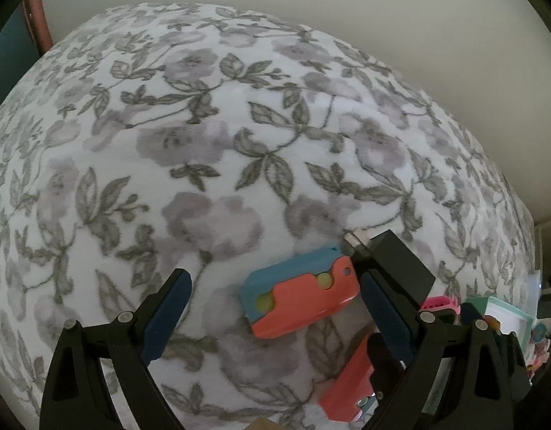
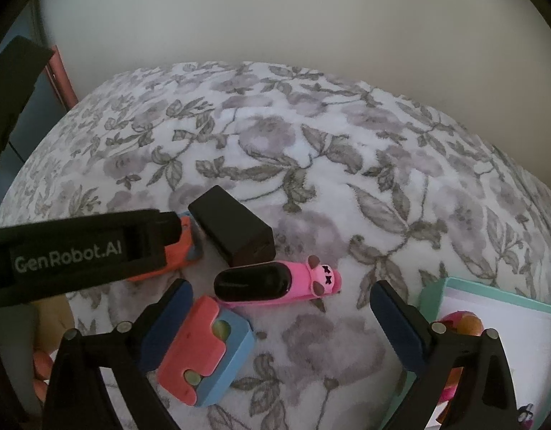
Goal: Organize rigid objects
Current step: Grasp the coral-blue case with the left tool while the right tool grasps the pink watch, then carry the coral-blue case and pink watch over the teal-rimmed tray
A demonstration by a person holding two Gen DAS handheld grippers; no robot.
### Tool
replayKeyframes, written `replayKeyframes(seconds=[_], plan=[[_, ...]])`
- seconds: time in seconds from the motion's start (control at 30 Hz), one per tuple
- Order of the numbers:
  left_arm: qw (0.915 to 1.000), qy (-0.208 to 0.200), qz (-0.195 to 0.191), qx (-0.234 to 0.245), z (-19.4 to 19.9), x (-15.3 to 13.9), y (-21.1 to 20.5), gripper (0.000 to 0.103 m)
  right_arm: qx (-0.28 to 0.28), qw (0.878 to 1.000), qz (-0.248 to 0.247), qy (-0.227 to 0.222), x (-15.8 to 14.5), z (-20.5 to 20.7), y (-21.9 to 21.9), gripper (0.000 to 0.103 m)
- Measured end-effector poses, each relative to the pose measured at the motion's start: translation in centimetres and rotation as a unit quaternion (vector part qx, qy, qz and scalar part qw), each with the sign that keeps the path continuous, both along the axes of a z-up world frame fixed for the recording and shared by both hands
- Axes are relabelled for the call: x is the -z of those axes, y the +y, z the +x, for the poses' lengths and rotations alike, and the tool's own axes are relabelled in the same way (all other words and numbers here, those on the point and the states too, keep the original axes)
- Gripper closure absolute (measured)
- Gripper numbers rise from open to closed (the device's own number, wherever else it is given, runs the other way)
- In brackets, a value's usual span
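A coral-and-blue toy block (image 1: pixel 298 294) lies on the floral bedsheet (image 1: pixel 204 143) between the fingers of my left gripper (image 1: pixel 273 281), which is open and close to it. A black charger block (image 1: pixel 397 261) with a metal plug sits just right of it. In the right wrist view my right gripper (image 2: pixel 281 286) stands open above a pink watch (image 2: pixel 275 279) with a black screen. A second coral-and-blue block (image 2: pixel 204 351) lies by its left finger (image 2: pixel 168 319). The black charger block (image 2: pixel 232 229) sits beyond the watch, and the left gripper's body (image 2: pixel 78 251) covers part of the first block (image 2: pixel 175 247).
A teal box with a white inside (image 2: pixel 490 294) holding small colourful items stands at the right, also seen as the teal box (image 1: pixel 508 319) in the left wrist view. The floral sheet stretches bare toward a pale wall (image 2: pixel 275 18). A reddish-brown post (image 1: pixel 39 18) stands far left.
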State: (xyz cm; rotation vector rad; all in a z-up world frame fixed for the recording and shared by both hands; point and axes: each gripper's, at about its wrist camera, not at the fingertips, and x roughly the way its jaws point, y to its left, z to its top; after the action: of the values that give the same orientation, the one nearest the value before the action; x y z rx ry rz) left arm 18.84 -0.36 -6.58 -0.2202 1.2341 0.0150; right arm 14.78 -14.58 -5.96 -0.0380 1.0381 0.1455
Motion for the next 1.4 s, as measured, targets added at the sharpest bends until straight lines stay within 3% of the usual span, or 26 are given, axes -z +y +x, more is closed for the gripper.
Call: replayKeyframes(seconds=[0.27, 0.43, 0.77, 0.87, 1.4], plan=[[0.9998, 0.006, 0.005, 0.019, 1.0, 0.8, -1.1, 0.008, 0.003, 1.000, 0.010, 0.005, 0.4, 0.5, -0.3, 0.003], [0.9996, 0.018, 0.004, 0.021, 1.7, 1.7, -1.4, 0.008, 0.002, 1.000, 0.017, 0.007, 0.7, 0.9, -0.2, 0.009], [0.9994, 0.028, -0.006, 0.021, 1.6, 2.1, -1.6, 0.011, 0.000, 0.999, 0.041, 0.013, 0.8, 1.0, -0.3, 0.032], [0.9996, 0.022, -0.006, 0.018, 1.5, 1.7, -1.4, 0.028, -0.001, 0.999, 0.039, 0.014, 0.7, 1.0, -0.2, 0.033], [0.9996, 0.022, -0.018, 0.002, -0.9, 0.1, 0.3, 0.029, 0.015, 0.999, 0.046, 0.011, -0.7, -0.9, -1.4, 0.033]])
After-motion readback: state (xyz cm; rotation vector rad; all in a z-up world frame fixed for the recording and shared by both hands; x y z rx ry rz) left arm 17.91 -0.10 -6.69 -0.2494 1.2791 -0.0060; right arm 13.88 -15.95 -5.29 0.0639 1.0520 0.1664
